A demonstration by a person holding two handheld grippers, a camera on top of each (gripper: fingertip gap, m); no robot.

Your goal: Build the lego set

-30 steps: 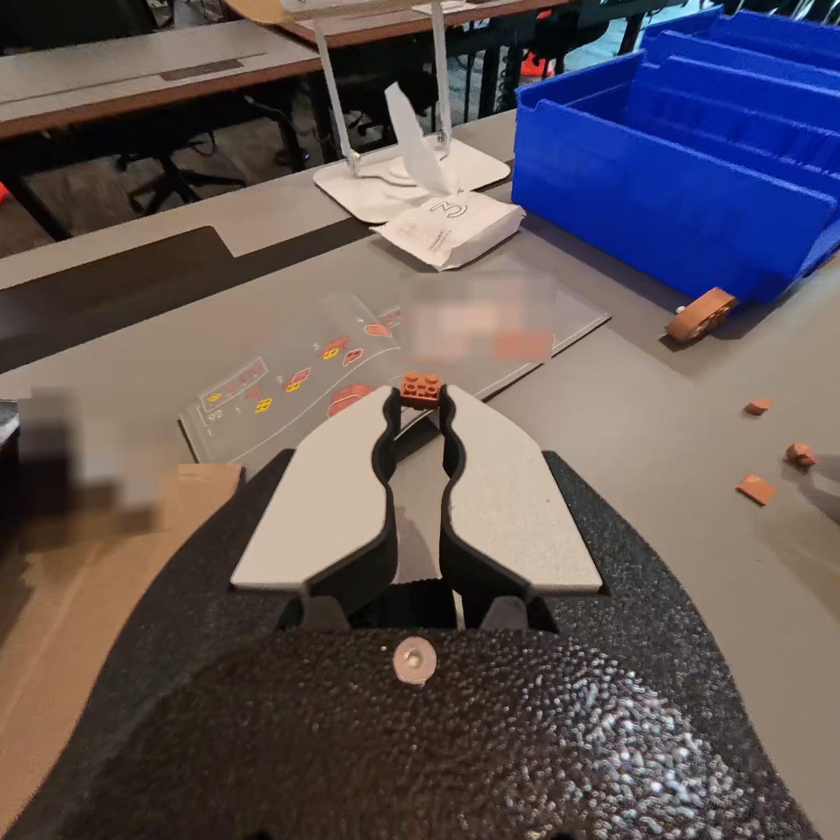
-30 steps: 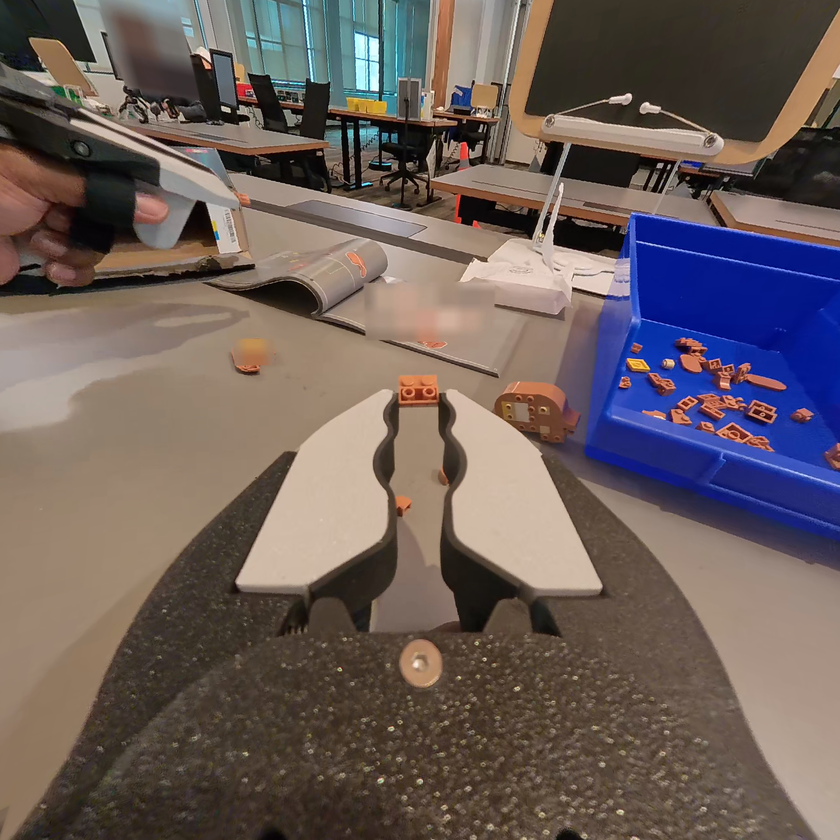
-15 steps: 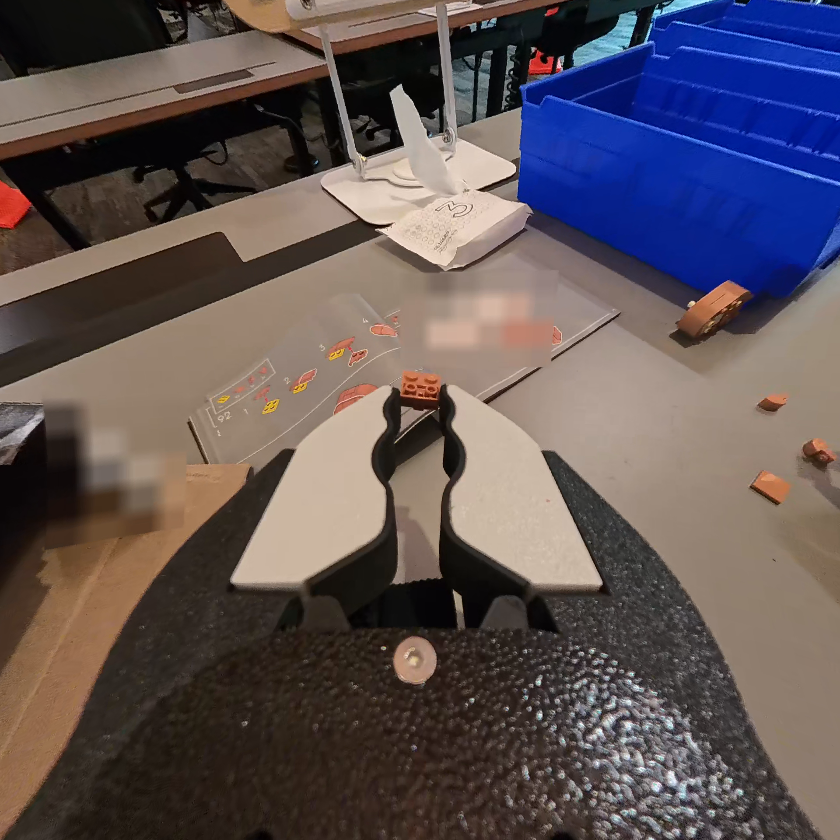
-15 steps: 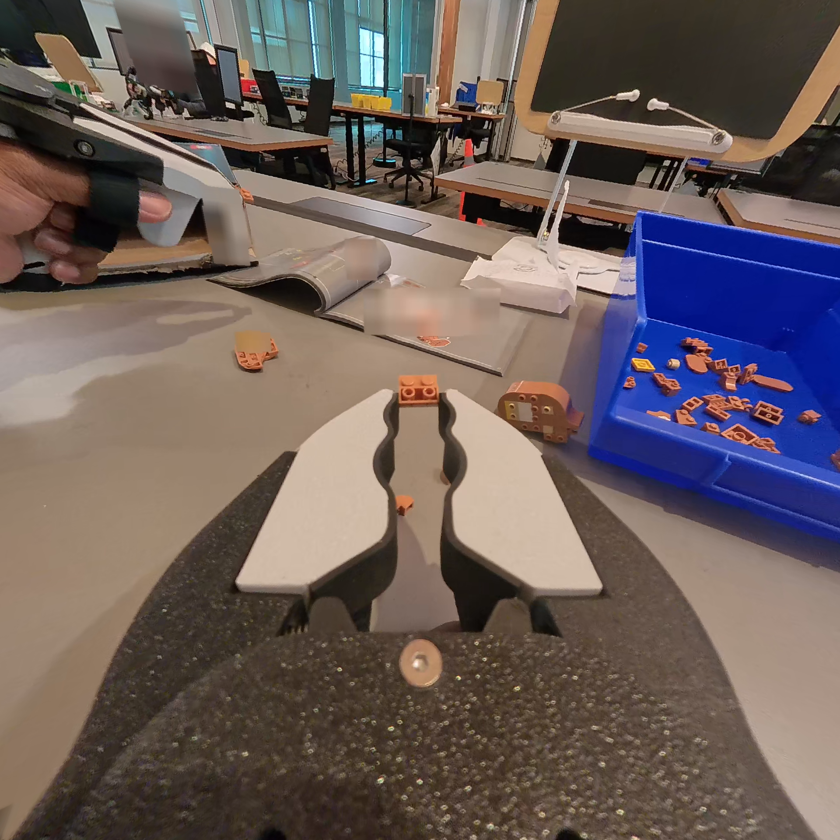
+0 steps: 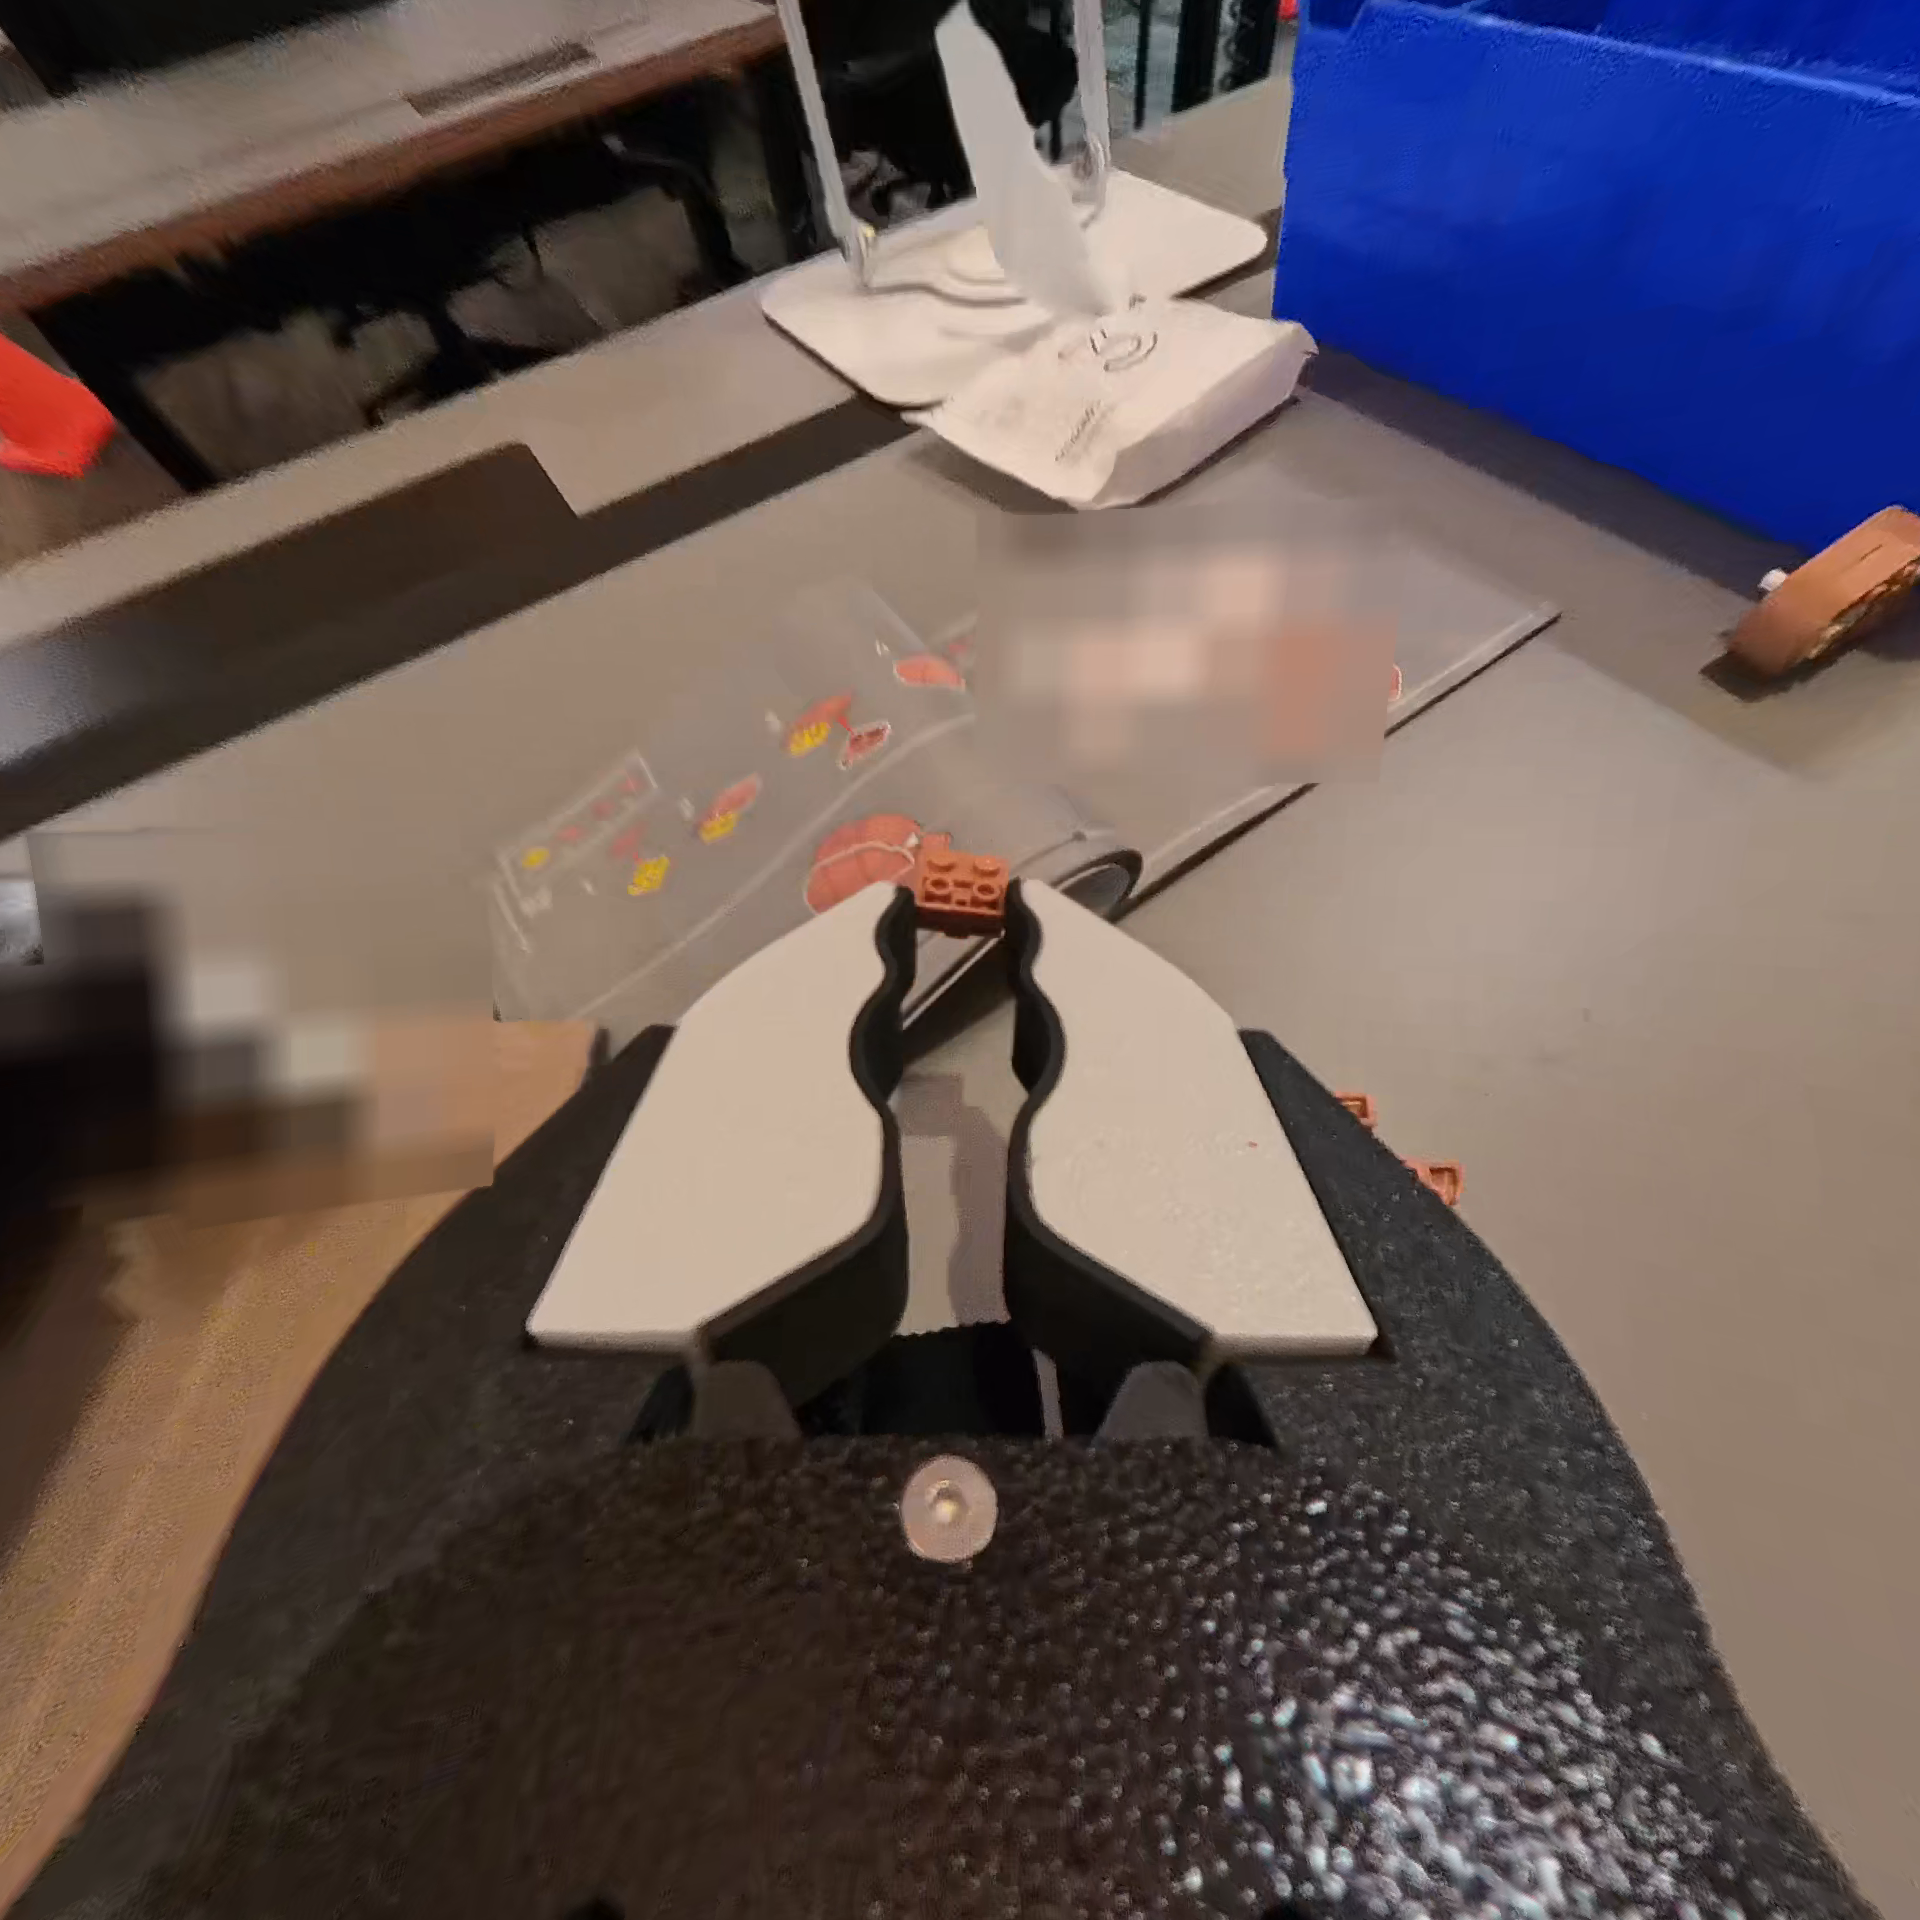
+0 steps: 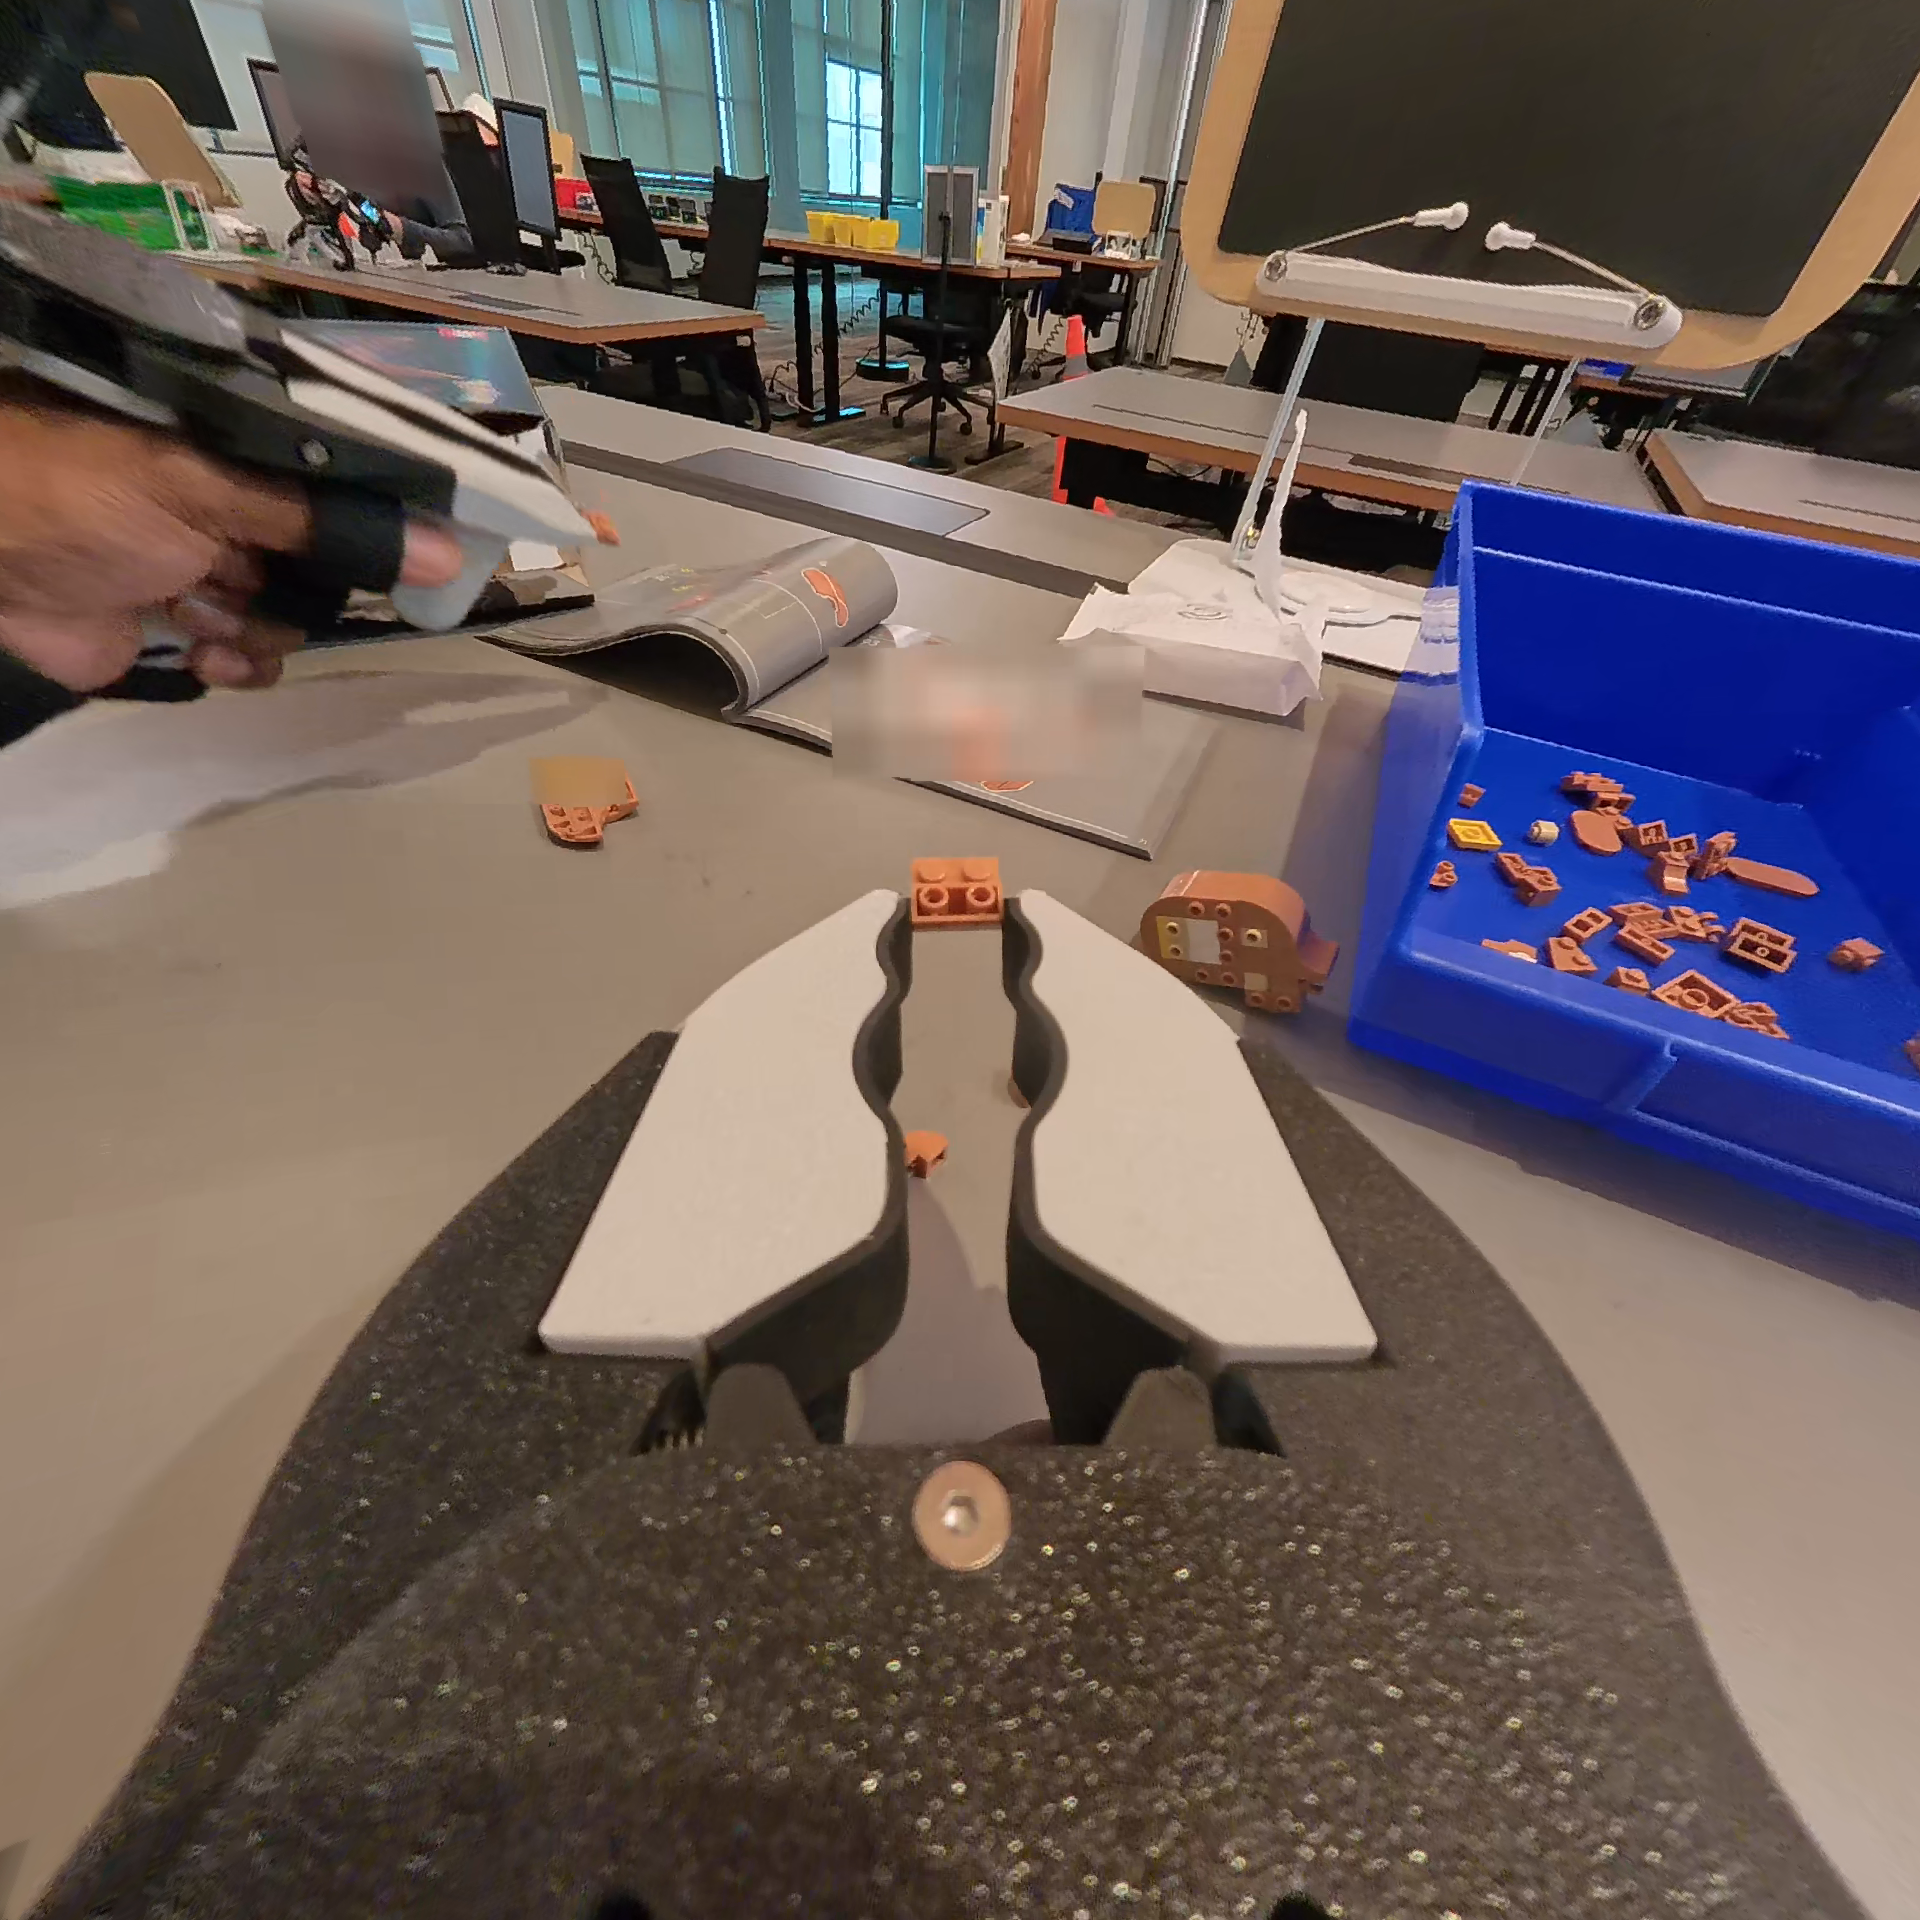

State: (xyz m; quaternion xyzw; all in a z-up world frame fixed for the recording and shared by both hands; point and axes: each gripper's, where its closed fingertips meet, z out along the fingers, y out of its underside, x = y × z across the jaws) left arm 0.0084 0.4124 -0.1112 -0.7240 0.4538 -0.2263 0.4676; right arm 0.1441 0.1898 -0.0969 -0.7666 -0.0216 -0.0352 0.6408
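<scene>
The left gripper (image 5: 961,914) is clenched on a small brown brick (image 5: 961,896) above the open booklet (image 5: 727,831) – the right gripper (image 6: 956,904) pinches a similar brick (image 6: 956,888) over the grey table (image 6: 312,1039). Both bricks are lifted and apart, not joined to anything; a half-built brown model (image 6: 1231,935) lies beside the blue bin (image 6: 1662,1060) with loose pieces.

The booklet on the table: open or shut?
Open. The booklet lies spread on the grey table, its left pages curling upward.

1. Small reddish-brown studded brick (image 5: 962,891), pinched at the left gripper (image 5: 962,914) tips, 12 o'clock of its body, above the booklet.
2. Orange-brown two-stud brick (image 6: 956,889), clamped between the right gripper (image 6: 956,906) tips, studs facing the camera, above the table.
</scene>
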